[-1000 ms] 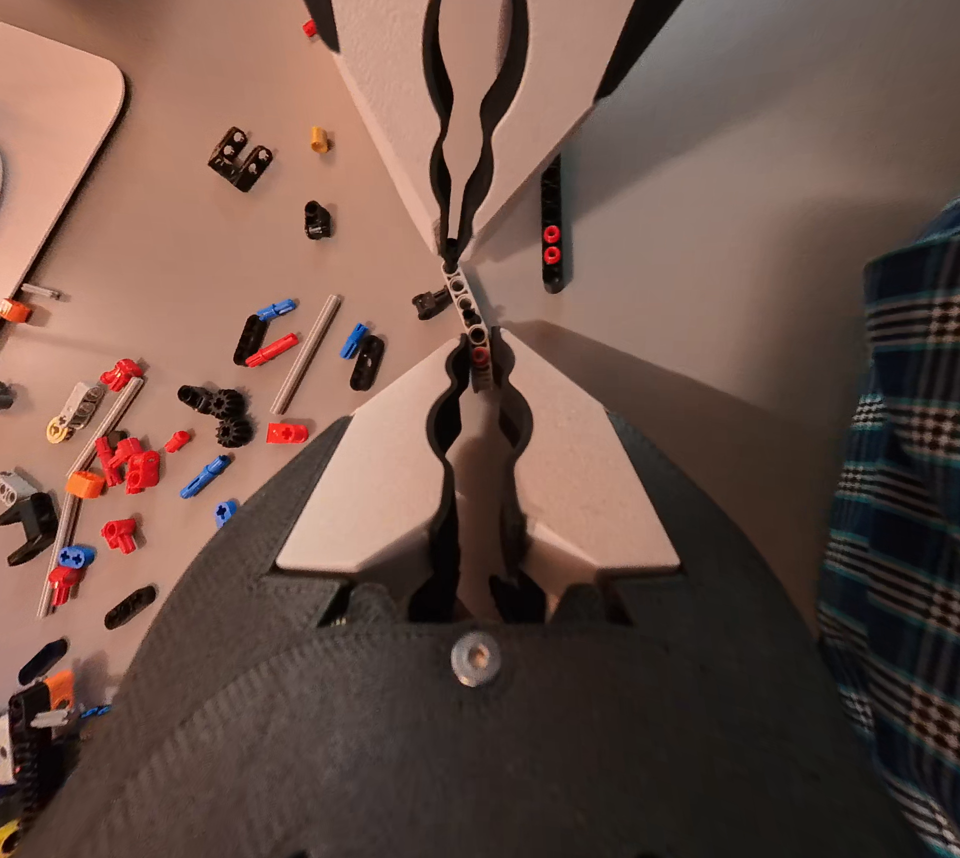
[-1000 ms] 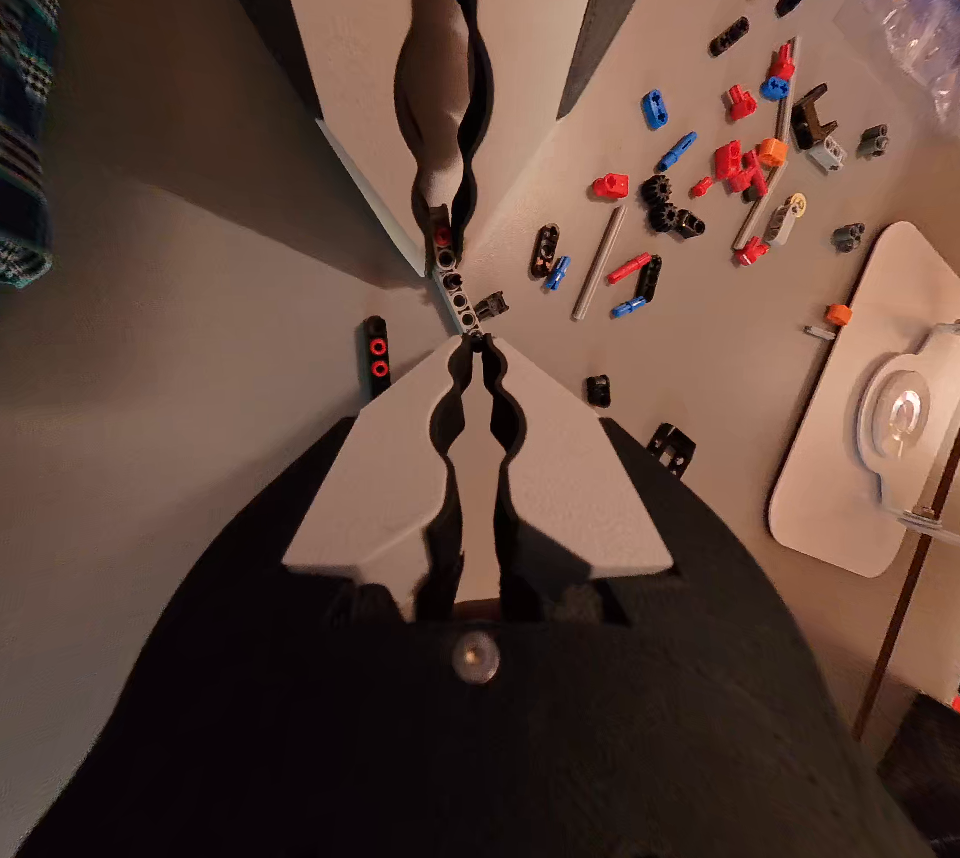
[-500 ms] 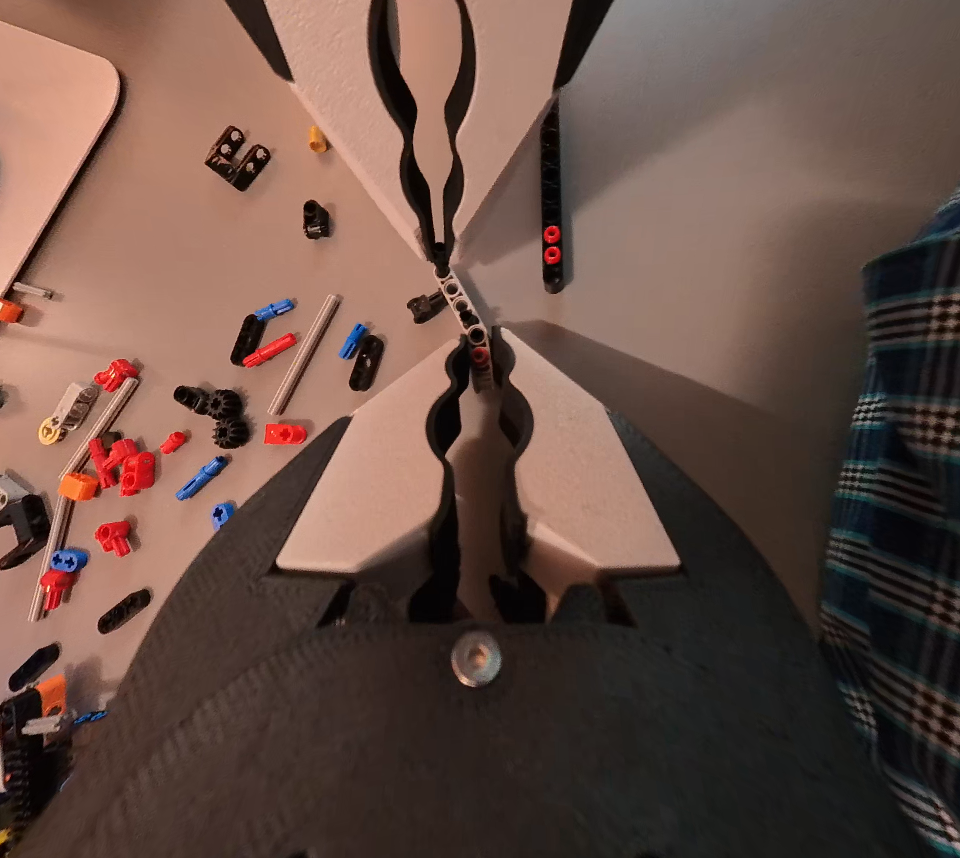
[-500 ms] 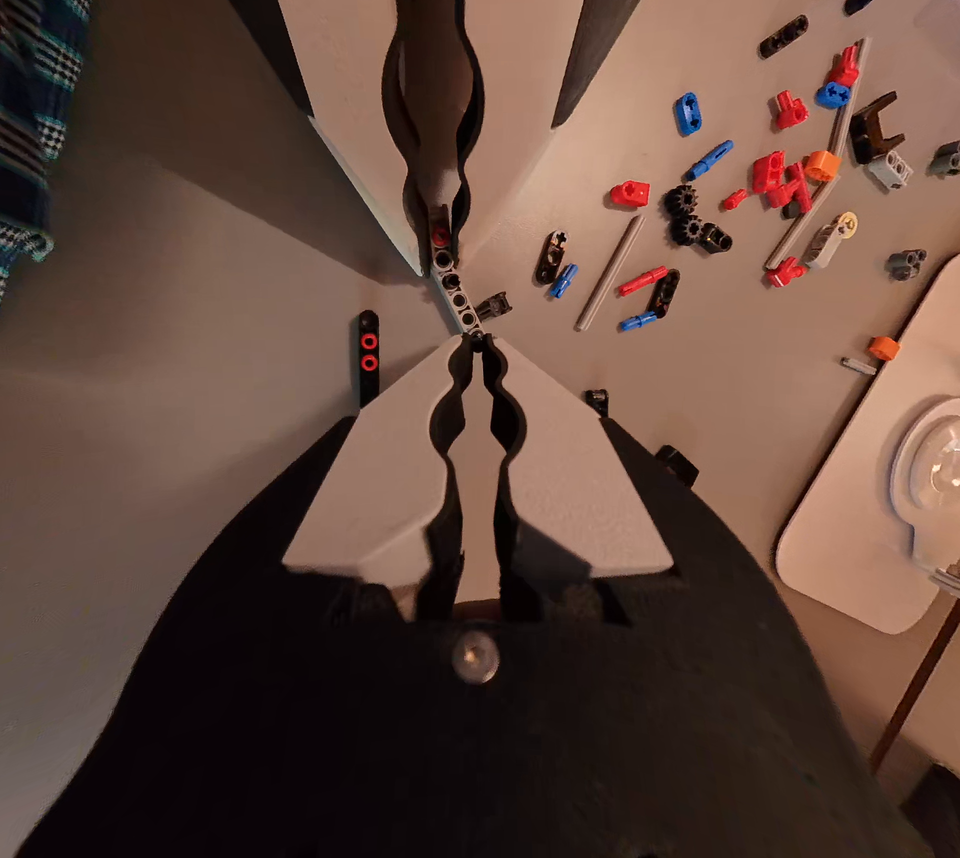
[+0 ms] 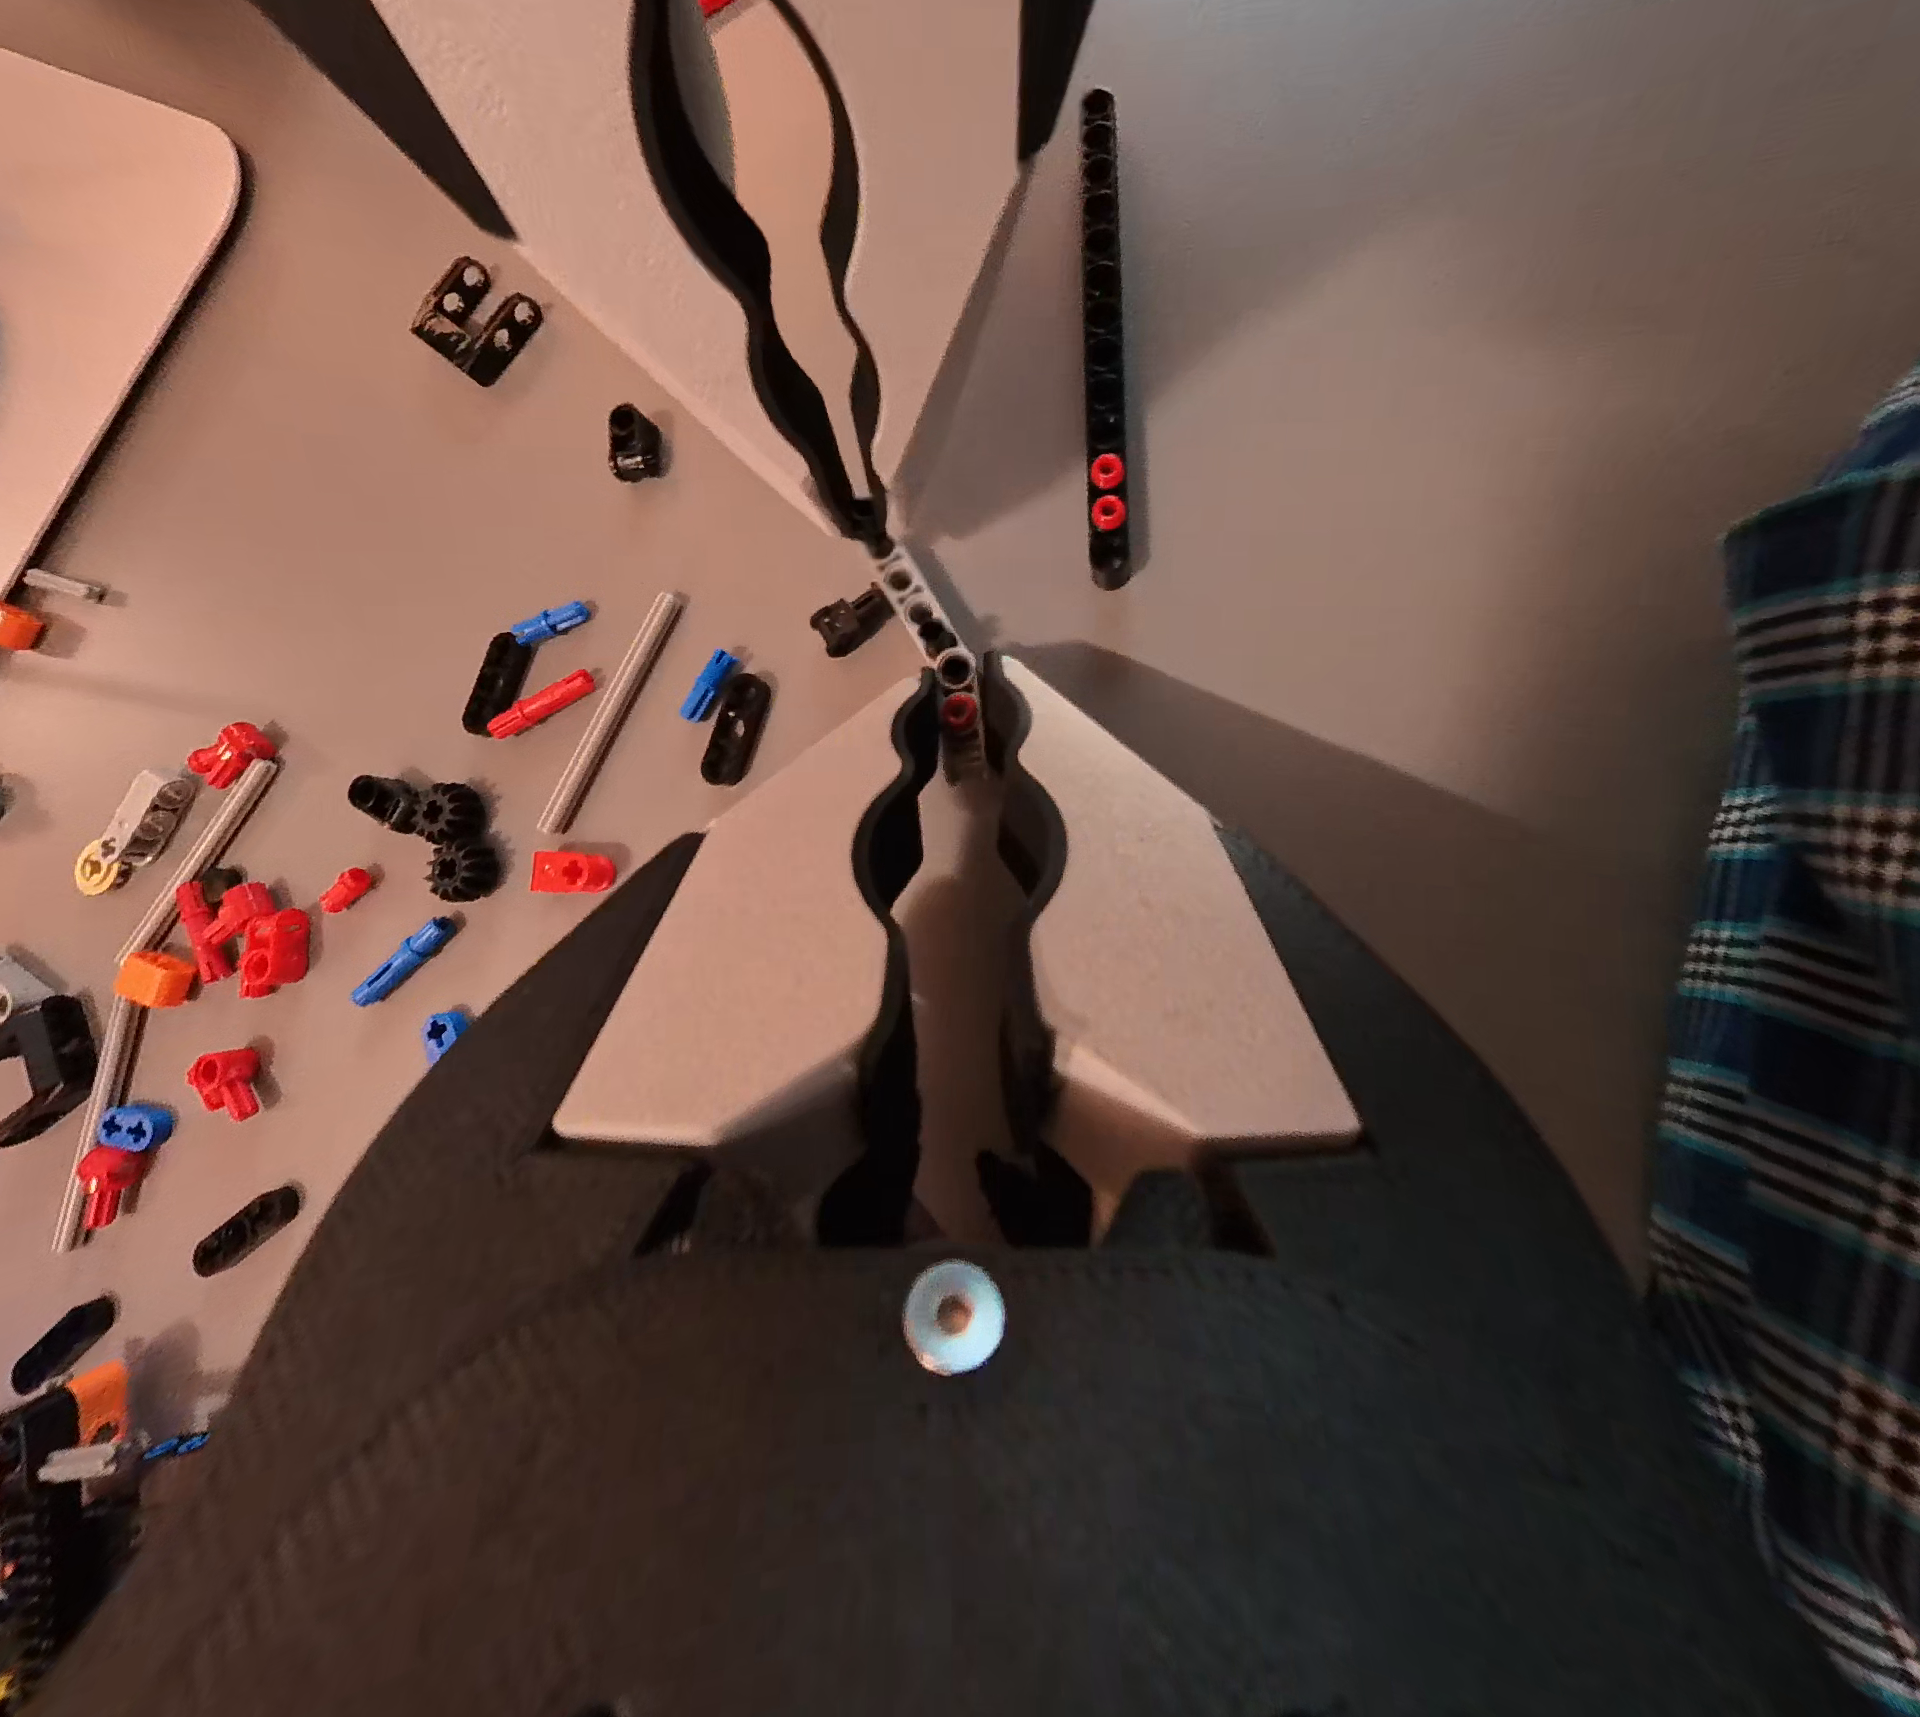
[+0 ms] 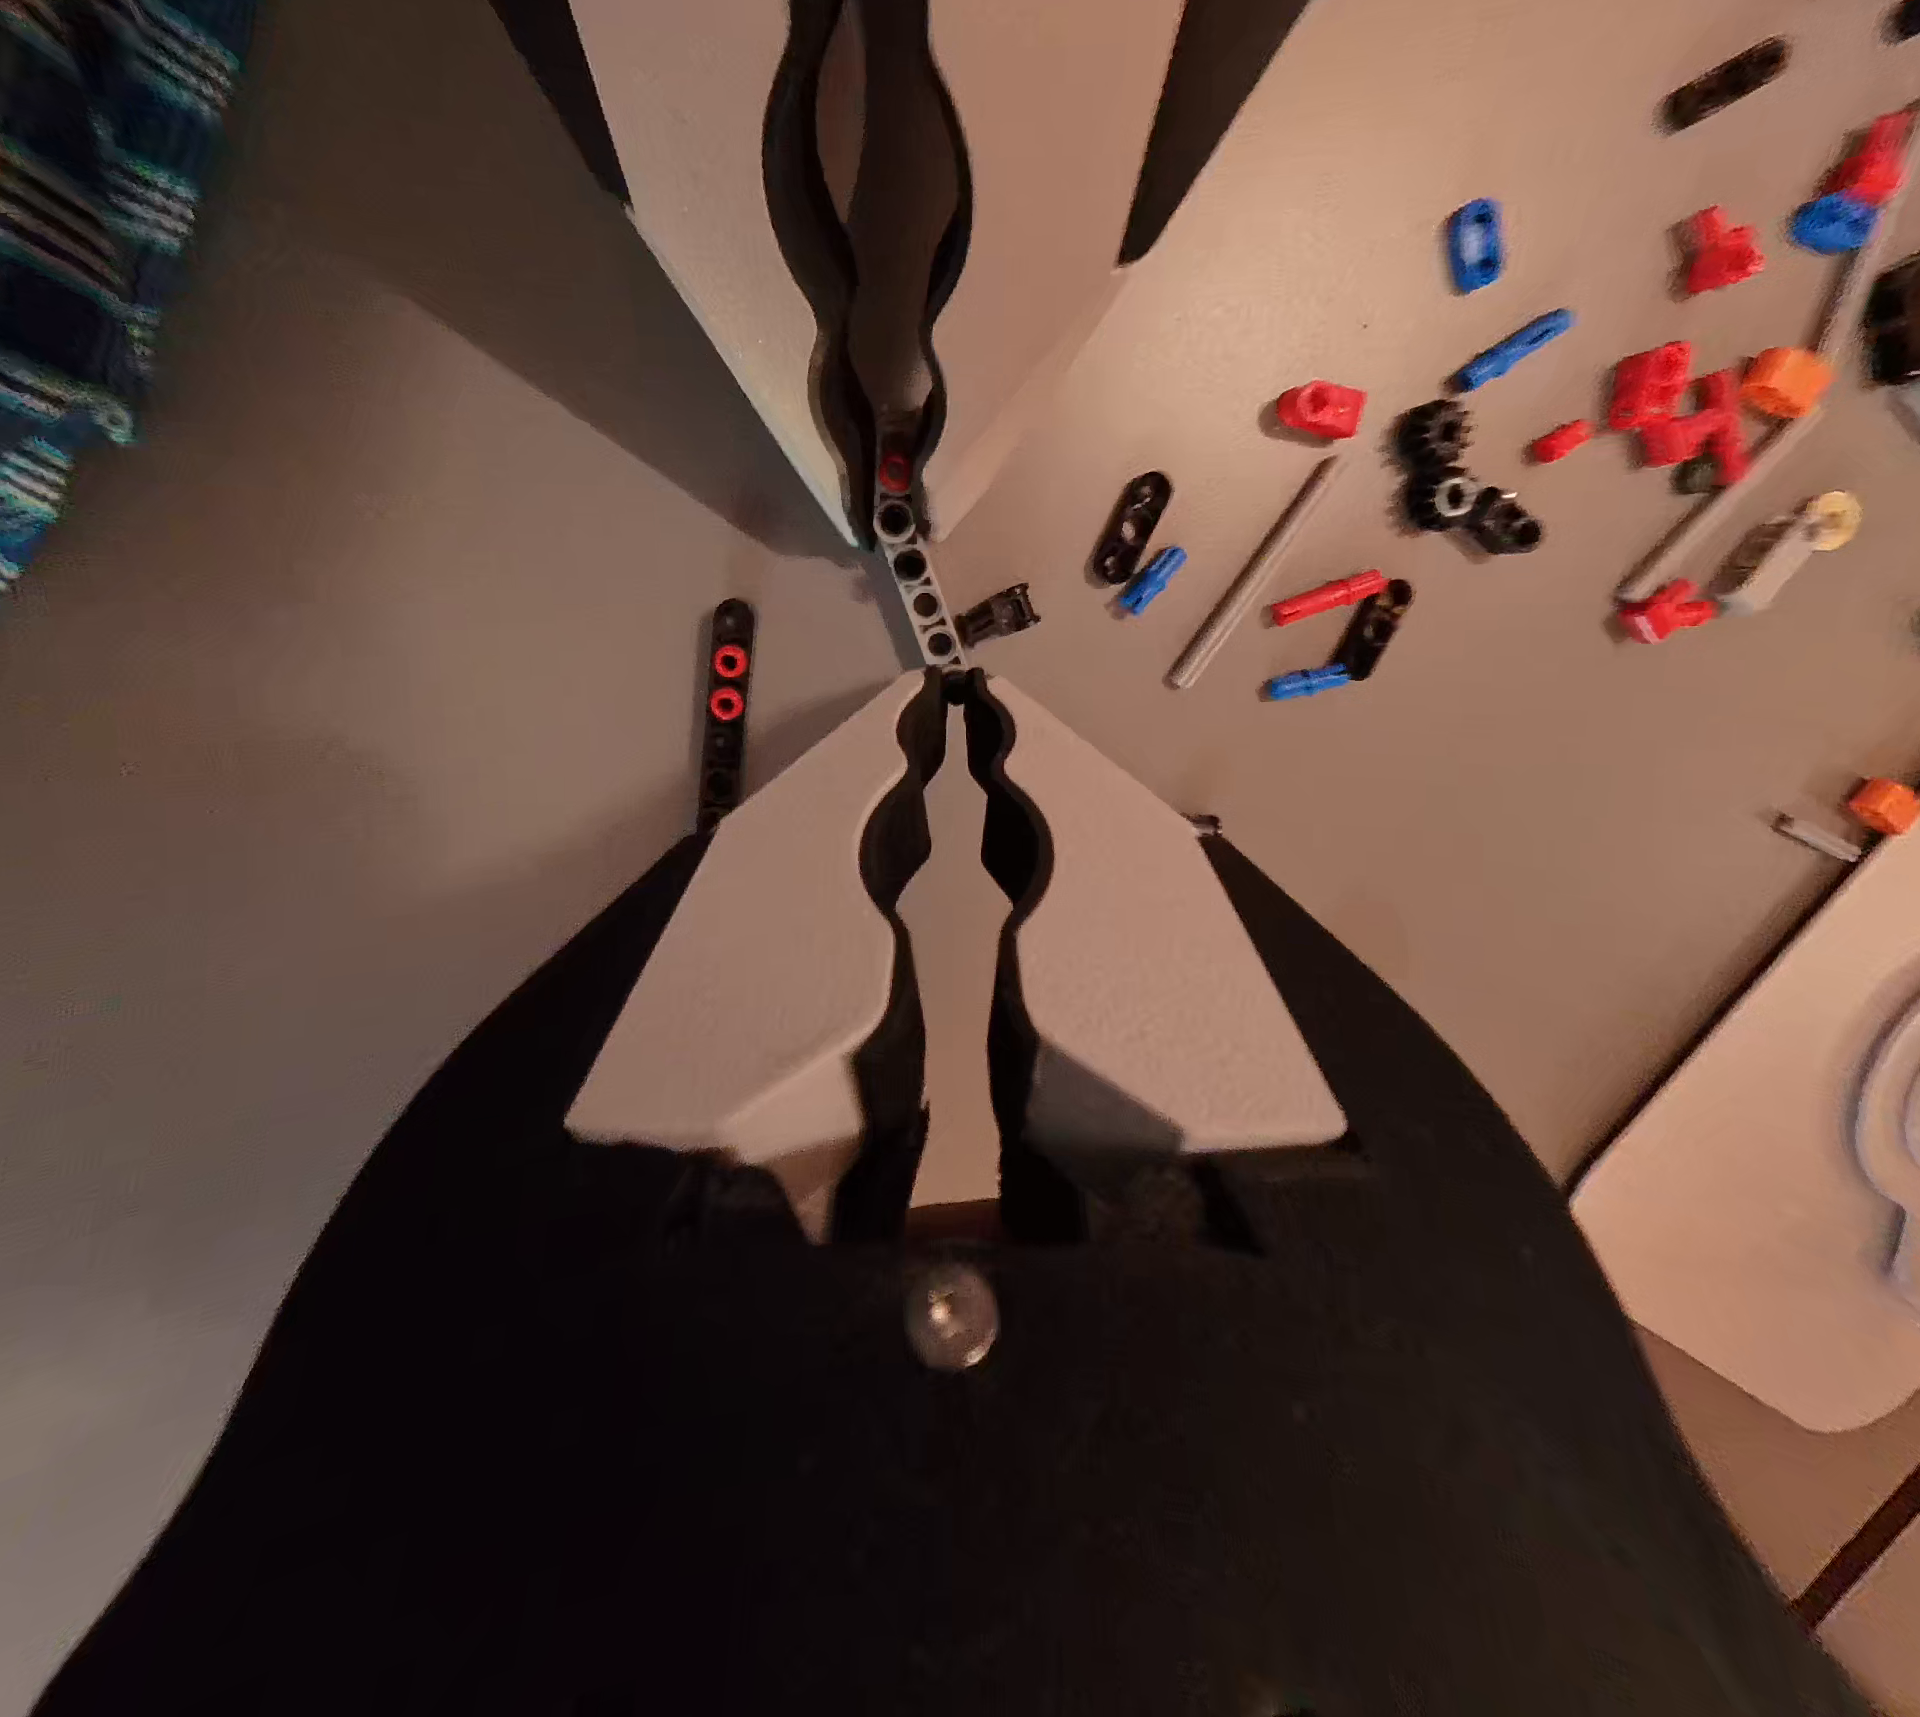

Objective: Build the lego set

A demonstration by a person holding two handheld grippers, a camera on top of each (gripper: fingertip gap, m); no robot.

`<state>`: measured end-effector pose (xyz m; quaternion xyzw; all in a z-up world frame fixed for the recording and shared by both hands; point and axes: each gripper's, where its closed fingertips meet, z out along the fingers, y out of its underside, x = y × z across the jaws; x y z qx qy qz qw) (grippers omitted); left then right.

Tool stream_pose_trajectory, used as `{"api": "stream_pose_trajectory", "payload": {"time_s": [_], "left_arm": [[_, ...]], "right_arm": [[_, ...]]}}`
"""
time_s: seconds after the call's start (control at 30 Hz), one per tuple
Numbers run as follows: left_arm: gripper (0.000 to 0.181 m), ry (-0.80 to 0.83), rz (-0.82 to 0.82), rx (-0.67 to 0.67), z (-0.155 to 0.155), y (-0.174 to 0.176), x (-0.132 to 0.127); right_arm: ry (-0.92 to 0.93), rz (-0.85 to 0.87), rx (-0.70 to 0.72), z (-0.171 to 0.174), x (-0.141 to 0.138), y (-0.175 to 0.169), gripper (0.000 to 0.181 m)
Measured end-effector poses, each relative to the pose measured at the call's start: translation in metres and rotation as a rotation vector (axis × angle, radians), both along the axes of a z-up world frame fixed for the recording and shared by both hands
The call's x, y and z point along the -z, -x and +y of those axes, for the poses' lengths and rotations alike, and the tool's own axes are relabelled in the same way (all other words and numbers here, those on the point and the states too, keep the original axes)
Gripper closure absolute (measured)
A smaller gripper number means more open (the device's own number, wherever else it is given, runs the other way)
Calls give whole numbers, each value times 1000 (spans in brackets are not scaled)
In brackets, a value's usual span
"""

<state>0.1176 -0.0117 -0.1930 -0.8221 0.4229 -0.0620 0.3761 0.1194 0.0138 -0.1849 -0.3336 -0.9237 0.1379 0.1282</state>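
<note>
Held part: a slim grey plastic lego beam with a row of round holes [image 5: 928,618], spanning the gap between the two grippers, above the pale tabletop [image 5: 1455,161].
Fittings on it: a red pin sits in a hole near the left-hand end [image 5: 958,709]; a small black piece shows at the far end, too small to identify.
Handling, as I judge it: very light, rigid hard plastic with smooth faces, likely to twist or slip if pinched off-centre; best gripped on the flat sides near an end, clear of the holes being worked.
Left gripper [image 5: 961,717]: closed tight on the near end of the beam, the red pin just inside its tips.
Right gripper [image 6: 954,688]: tips pinched together on the black piece at the opposite end of the beam, seen in the right wrist view.
Spare beam: a long black plastic beam with two red pins [image 5: 1103,337] lies flat on the table, just beside the grippers.
Loose stock: red, blue and black lego pins, connectors and gears [image 5: 312,888] are scattered on the table, well apart from the held beam.
Person: a blue plaid sleeve [image 5: 1818,992] at the edge.
</note>
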Motion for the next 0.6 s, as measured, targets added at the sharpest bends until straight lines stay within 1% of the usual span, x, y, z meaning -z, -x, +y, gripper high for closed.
{"api": "stream_pose_trajectory", "payload": {"time_s": [0.17, 0.37, 0.5, 0.6], "left_arm": [[175, 5, -9, -3, 1, 0, 0], [175, 7, -11, 4, 2, 0, 1], [175, 20, -24, 3, 1, 1, 0], [174, 25, -38, 8, 0, -3, -1]], "right_arm": [[29, -24, -13, 1, 2, 2, 180], [92, -60, 32, 0, 2, 2, 179], [131, -6, 100, 2, -4, 0, 168], [130, 38, 145, 7, -10, -5, 169]]}}
